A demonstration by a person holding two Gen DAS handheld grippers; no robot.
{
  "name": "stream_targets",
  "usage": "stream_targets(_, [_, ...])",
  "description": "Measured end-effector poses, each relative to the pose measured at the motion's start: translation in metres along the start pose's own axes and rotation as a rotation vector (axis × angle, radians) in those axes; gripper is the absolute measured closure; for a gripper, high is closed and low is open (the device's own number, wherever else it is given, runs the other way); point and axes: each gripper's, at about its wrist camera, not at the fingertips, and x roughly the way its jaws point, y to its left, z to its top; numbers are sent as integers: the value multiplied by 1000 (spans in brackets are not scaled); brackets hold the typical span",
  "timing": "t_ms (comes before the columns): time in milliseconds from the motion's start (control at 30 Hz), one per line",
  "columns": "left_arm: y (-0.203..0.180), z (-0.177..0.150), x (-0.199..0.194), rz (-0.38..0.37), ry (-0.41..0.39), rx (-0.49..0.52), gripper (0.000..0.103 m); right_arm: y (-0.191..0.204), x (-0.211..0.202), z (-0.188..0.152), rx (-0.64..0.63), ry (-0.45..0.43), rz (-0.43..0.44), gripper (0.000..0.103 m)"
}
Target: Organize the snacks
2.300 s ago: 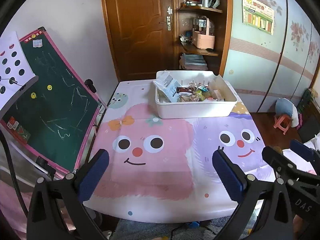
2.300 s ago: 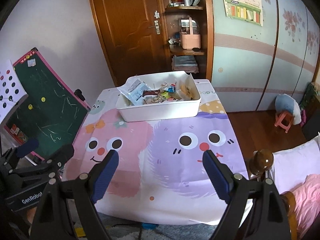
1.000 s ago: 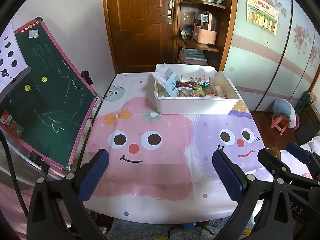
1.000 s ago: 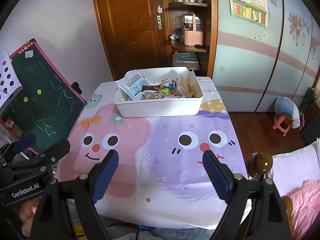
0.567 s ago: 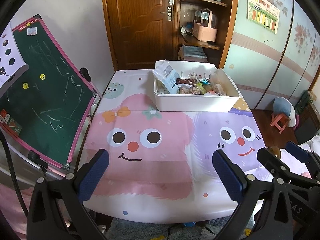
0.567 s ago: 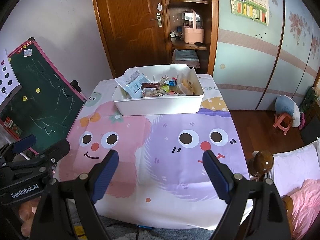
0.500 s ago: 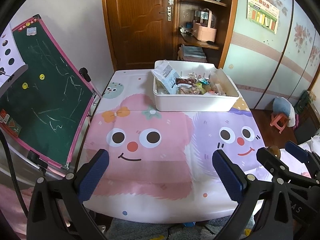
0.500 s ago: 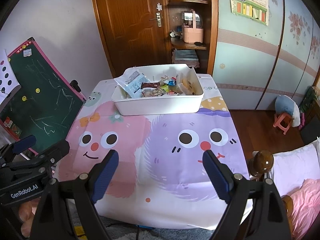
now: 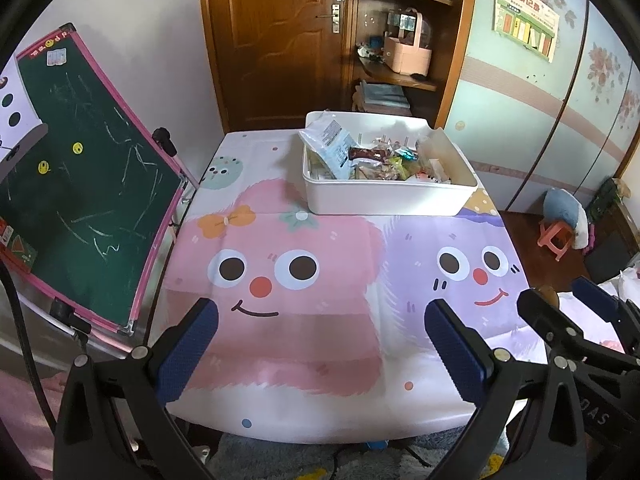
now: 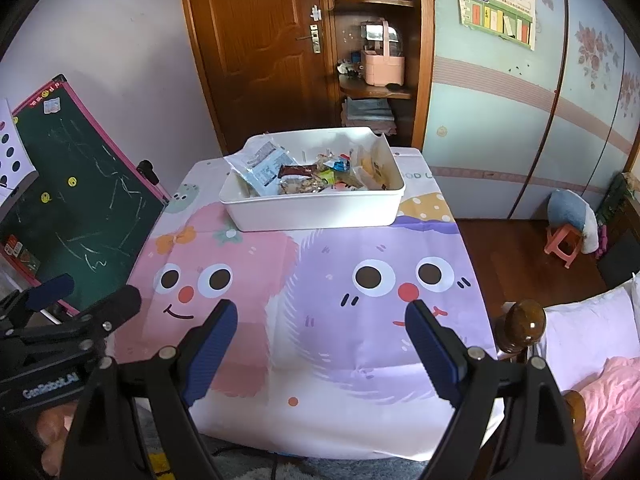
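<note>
Bin (image 9: 384, 200): snacks (image 9: 372, 160) heaped, lower ones hidden | left tongs (image 9: 320, 344), right tongs (image 10: 320, 340): released, empty | surface (image 9: 320, 400): near edge cut off

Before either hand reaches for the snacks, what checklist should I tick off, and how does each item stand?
1. Left tongs open, nothing between them: ok.
2. Right tongs open, nothing between them: ok.
3. White bin upright on the table: ok.
4. Snack packets visible in the bin: ok.
5. Big pale blue bag lies flat inside: not ok, it leans over the rim.
6. A place outside the bin to sort snacks into: cannot tell.
</note>
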Motion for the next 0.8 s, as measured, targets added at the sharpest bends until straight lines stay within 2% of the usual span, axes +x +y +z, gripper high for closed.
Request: stream_targets(800, [3,4,-1,-7,1,1,0,1,2,1,7,15,3,16])
